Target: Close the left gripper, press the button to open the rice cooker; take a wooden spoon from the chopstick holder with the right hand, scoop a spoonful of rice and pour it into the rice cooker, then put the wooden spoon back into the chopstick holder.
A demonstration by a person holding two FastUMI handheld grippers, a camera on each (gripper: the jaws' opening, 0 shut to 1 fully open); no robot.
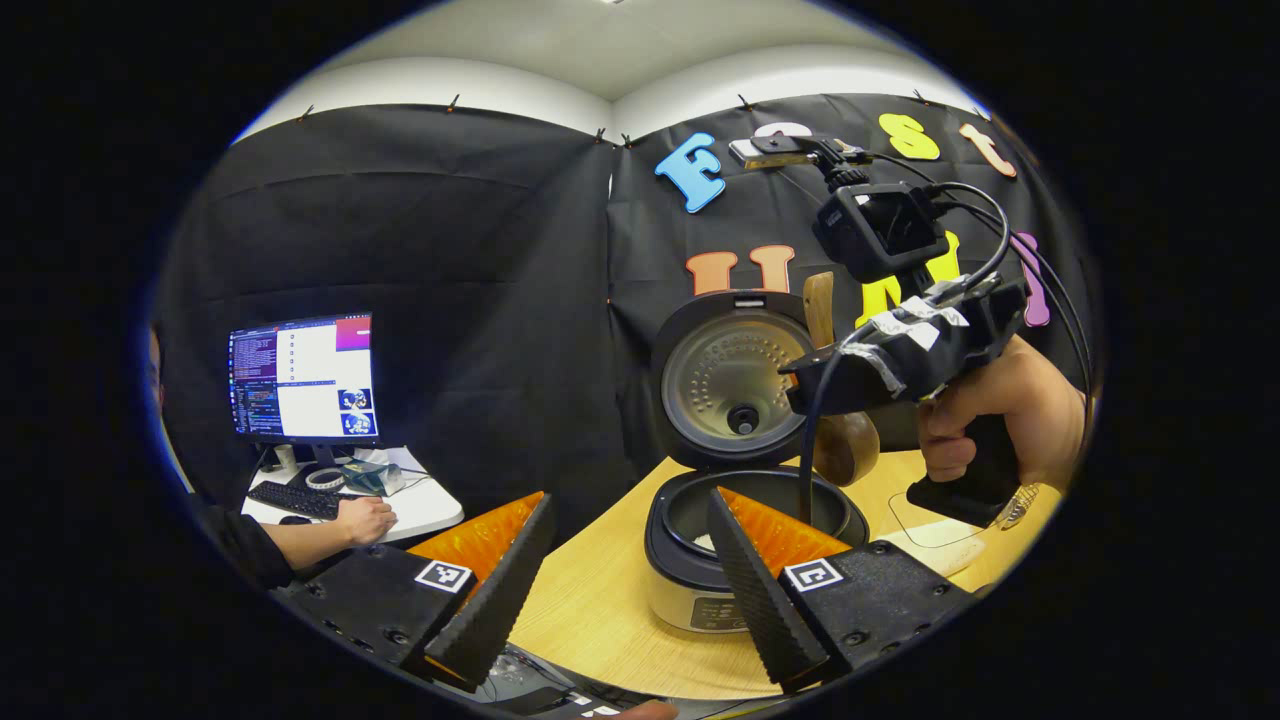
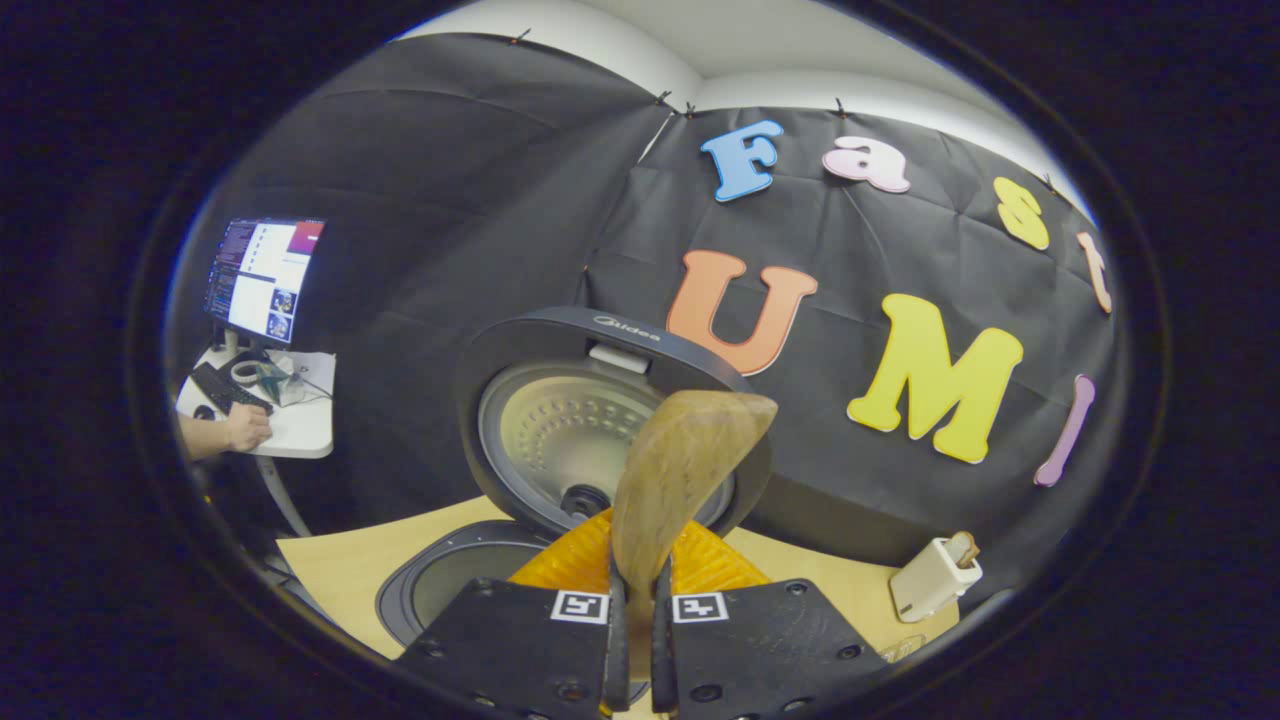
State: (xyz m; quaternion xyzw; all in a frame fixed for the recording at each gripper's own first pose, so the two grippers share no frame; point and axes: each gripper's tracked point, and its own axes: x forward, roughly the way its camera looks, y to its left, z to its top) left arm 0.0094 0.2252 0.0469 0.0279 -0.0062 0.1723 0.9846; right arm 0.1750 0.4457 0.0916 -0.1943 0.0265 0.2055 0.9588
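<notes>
On the wooden table [image 1: 600,600] stands the rice cooker [image 1: 745,500], and its lid [image 2: 600,420] is already up, so the button step looks done. The pot [image 1: 760,510] inside is open to the air, and a little white rice seems to lie at its bottom, but it is hard to be sure. Just above the pot hangs the right gripper [image 1: 800,385], held by a hand [image 1: 1000,410]. In the right gripper view its two fingers are squeezed tight on the handle of the wooden spoon [image 2: 680,470], with the spoon's bowl sticking up in front of the lid. I cannot tell if any rice is in the spoon now. So the spoon is out and is at the cooker; the scoop may be poured or about to be. The left gripper [image 1: 620,560] waits nearby with its fingers spread wide and nothing between them. Off to the right on the table sits the small white chopstick holder [image 2: 935,578]. The spoon still needs to go back in there, and that looks like the main job left.
</notes>
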